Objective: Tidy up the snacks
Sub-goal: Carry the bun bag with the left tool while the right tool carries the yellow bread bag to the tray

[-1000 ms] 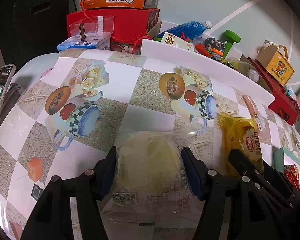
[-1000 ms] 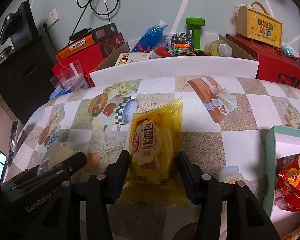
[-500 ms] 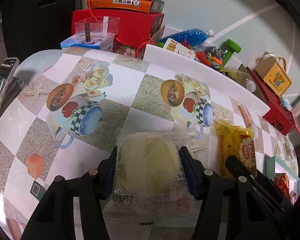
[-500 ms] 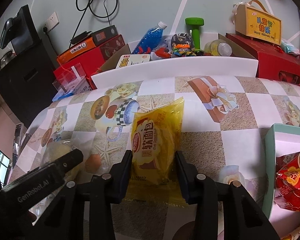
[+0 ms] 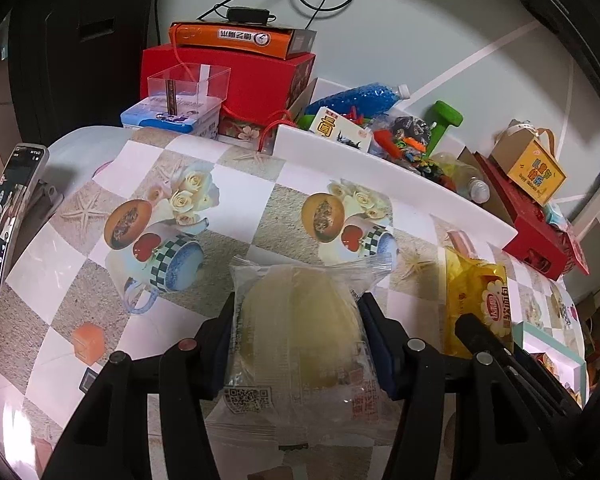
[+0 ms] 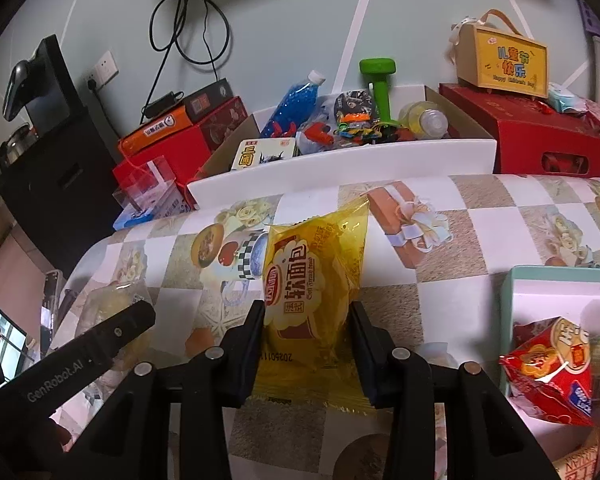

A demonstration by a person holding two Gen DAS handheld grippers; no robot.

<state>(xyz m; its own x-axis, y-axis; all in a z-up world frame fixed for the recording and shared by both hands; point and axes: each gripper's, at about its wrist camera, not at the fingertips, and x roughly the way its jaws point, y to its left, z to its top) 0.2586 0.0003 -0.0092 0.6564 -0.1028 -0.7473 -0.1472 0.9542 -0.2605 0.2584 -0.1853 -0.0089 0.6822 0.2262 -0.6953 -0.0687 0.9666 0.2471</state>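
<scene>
My left gripper [image 5: 298,312] is shut on a clear-wrapped pale yellow bun [image 5: 296,320] and holds it just above the patterned tablecloth. My right gripper [image 6: 306,312] is shut on a yellow soft-bread packet [image 6: 312,280], which also shows at the right of the left wrist view [image 5: 476,300]. The bun shows dimly in the right wrist view [image 6: 112,304] behind the left gripper's finger. A teal-rimmed tray [image 6: 512,292] at the right holds a red snack packet [image 6: 552,364].
A white box [image 6: 340,164] full of toys and bottles stands along the table's back edge. Red and orange boxes [image 5: 236,72] are stacked back left, a red box [image 6: 540,136] back right. A phone [image 5: 4,216] stands at the left table edge.
Both grippers have closed onto their packets. The bun and the yellow packet have been lifted slightly off the cloth.
</scene>
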